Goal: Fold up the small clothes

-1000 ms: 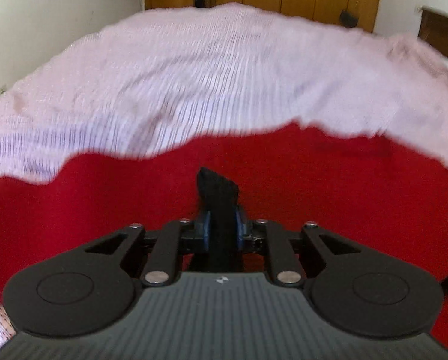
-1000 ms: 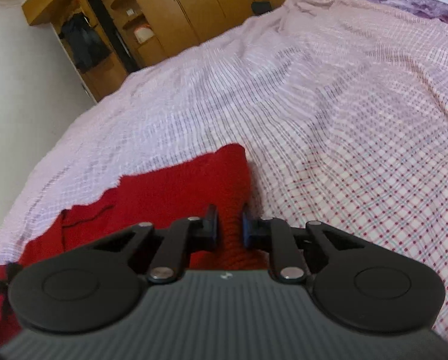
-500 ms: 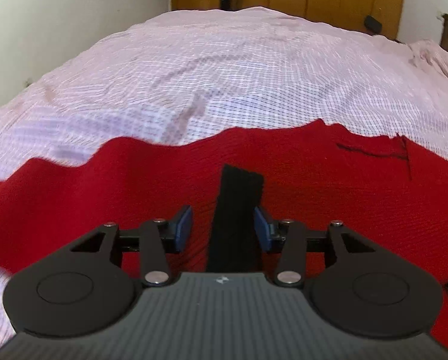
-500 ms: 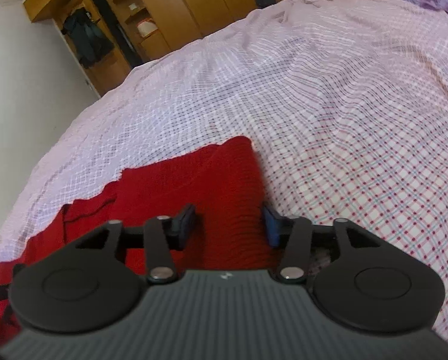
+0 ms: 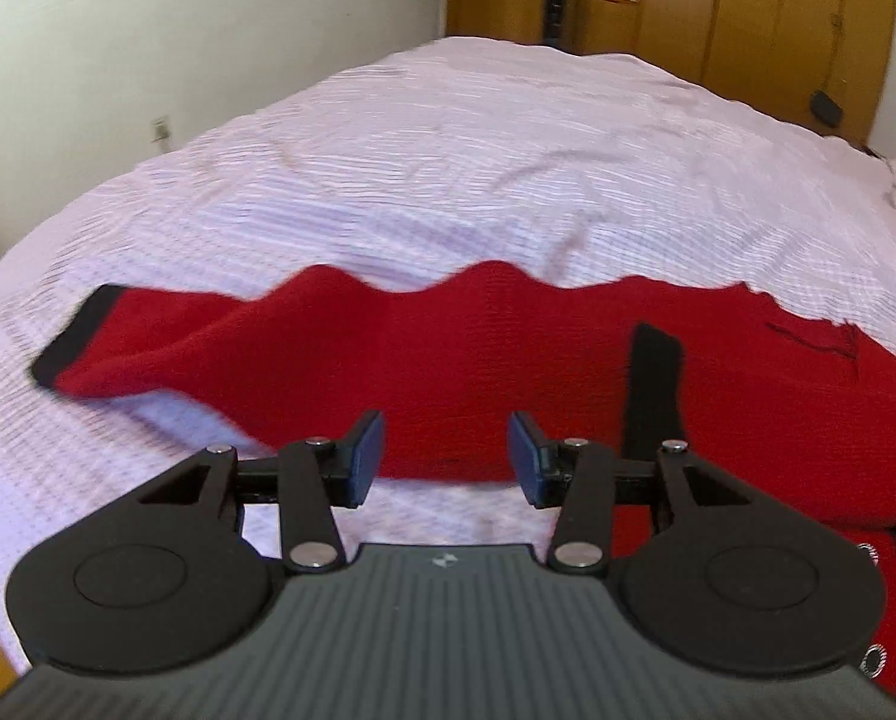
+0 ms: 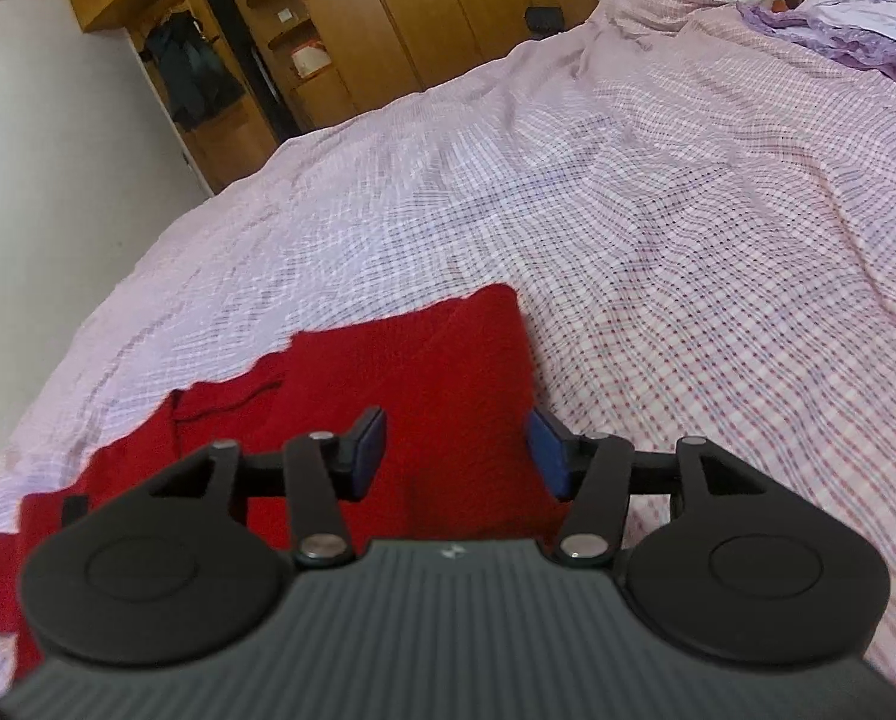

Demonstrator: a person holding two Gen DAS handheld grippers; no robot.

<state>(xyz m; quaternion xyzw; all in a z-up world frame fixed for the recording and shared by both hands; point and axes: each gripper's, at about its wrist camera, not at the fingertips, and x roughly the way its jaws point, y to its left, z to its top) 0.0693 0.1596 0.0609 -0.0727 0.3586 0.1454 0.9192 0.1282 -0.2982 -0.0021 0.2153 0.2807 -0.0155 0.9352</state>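
- Tongs, two: left tongs (image 5: 445, 456) gape wide, holding nothing; right tongs (image 6: 457, 453) likewise.
- One red sweater (image 5: 508, 360), two black cuffs showing, on the bed (image 5: 448, 168).

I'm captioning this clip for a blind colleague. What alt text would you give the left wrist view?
An open left hand-held gripper hovers over a red knit garment spread on a bed with a pink checked sheet. A black-cuffed sleeve stretches left, and a black strip lies on the garment at right. A white wall and wooden wardrobes stand behind.
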